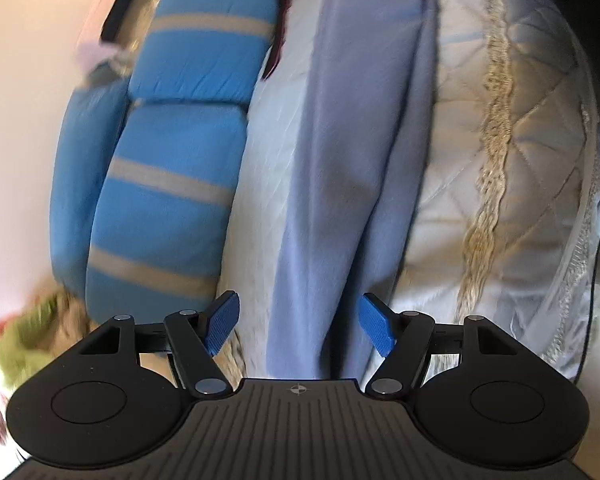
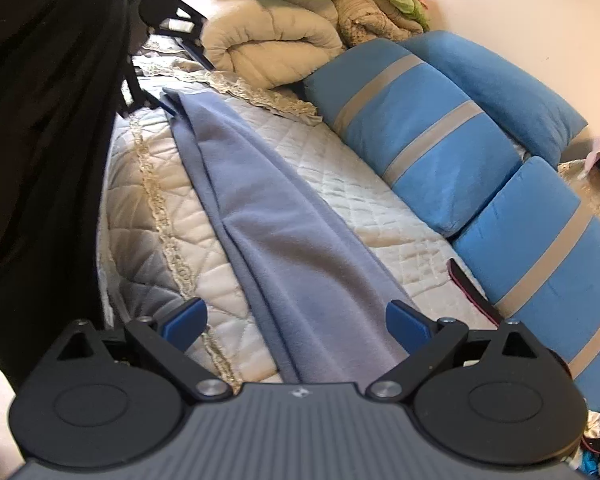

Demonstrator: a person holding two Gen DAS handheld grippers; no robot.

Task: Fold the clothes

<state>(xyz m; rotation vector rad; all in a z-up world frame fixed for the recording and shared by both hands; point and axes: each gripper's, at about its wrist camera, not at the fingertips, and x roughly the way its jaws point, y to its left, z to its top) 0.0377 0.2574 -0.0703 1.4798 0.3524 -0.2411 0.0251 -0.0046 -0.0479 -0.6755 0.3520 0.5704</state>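
Two tools, left tool [image 1: 299, 322] and right tool [image 2: 296, 326], we held open over the lilac cloth [image 2: 268, 232] lying folded lengthwise on the quilted bed [image 2: 360, 204].

Soft matt fleece cloth [image 2: 276, 232] on quilted, faintly glossy bedspread [image 2: 360, 184]

Left gripper [image 1: 300, 326]: jaws apart, nothing pinched.
Lilac cloth [image 1: 340, 160]: long folded strip, 12 to 6 o'clock, on quilted cover [image 1: 540, 140].
Blue cushions [image 1: 180, 160]: 9 o'clock.

no readable text, label, brand or number shows in either wrist view.
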